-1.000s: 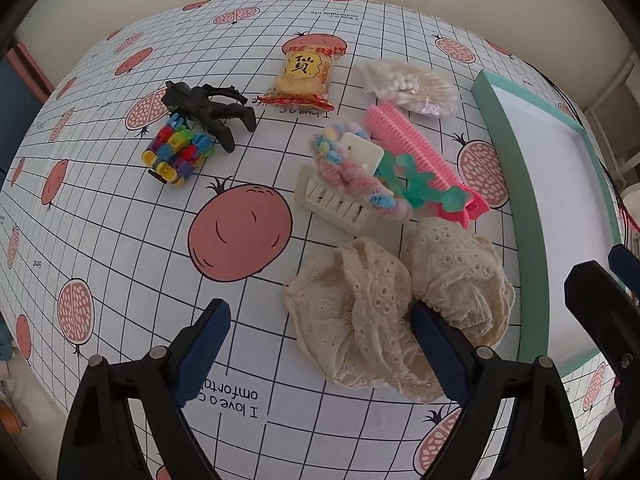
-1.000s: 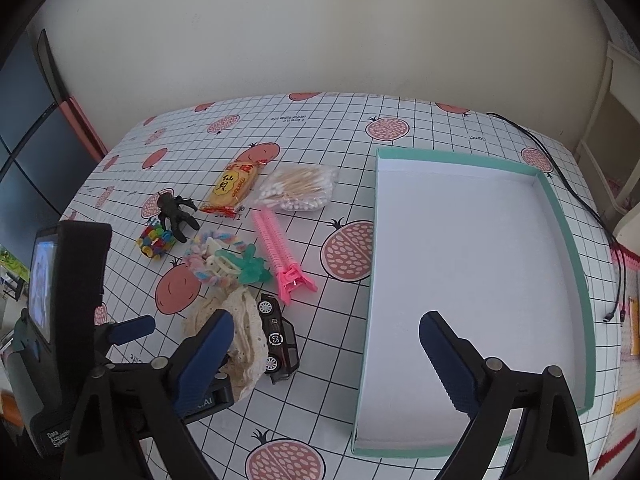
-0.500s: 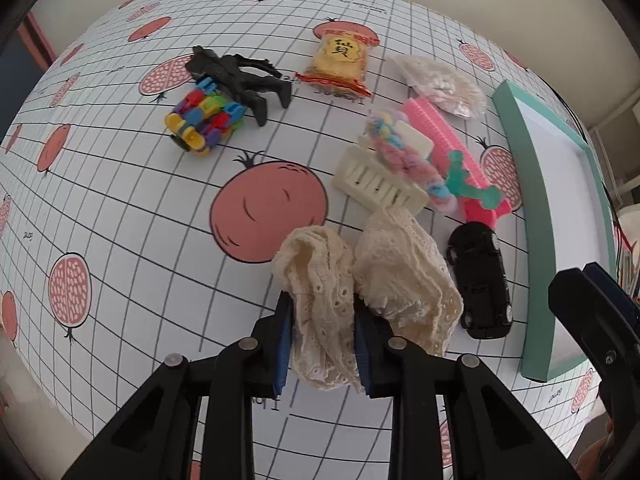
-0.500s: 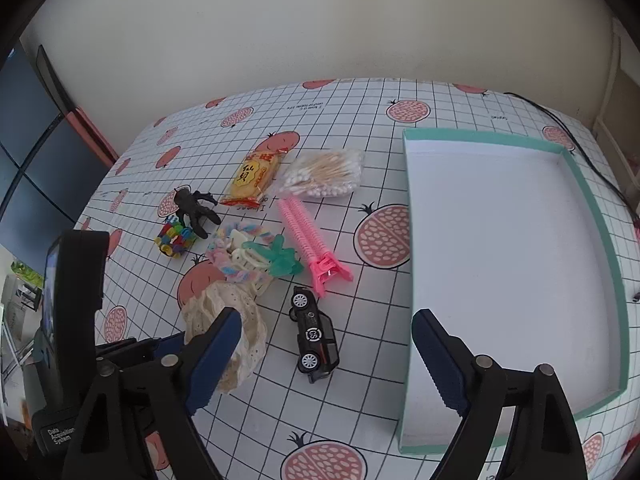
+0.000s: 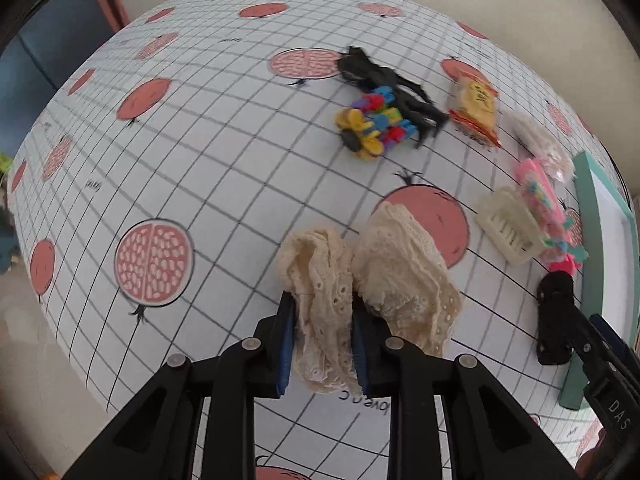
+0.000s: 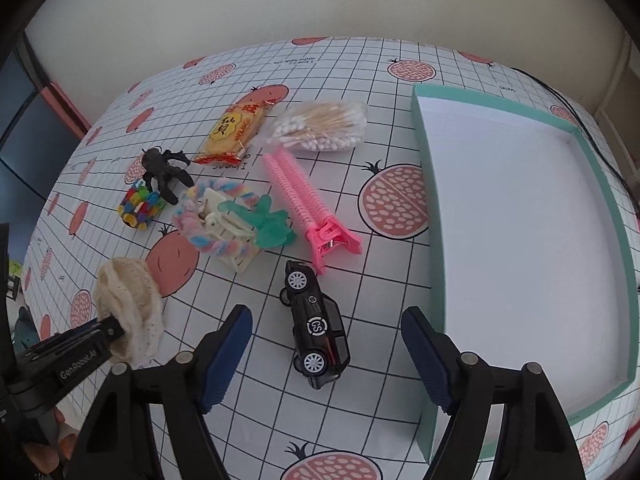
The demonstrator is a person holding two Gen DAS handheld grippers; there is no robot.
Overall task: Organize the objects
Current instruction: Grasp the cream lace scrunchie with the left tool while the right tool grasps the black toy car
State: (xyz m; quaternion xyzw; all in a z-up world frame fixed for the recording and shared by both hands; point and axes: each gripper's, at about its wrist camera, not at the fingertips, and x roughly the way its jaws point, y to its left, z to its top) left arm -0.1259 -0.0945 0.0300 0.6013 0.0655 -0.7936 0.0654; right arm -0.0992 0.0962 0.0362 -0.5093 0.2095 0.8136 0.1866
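Rightward, left gripper (image 5: 323, 334) pinches lace scrunchie (image 5: 360, 276); teal tray (image 6: 516, 236) interior lies bare.

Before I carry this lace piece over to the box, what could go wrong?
1. The left tool pinches only one fold of the cream lace scrunchie; the loose bulk hangs beside the pads and may slip out.
2. The dangling lace could drag the cream comb clip or the black toy car, which lie between it and the teal box.
3. The open right tool hovers over the car, near the box wall, so the two tools may collide.
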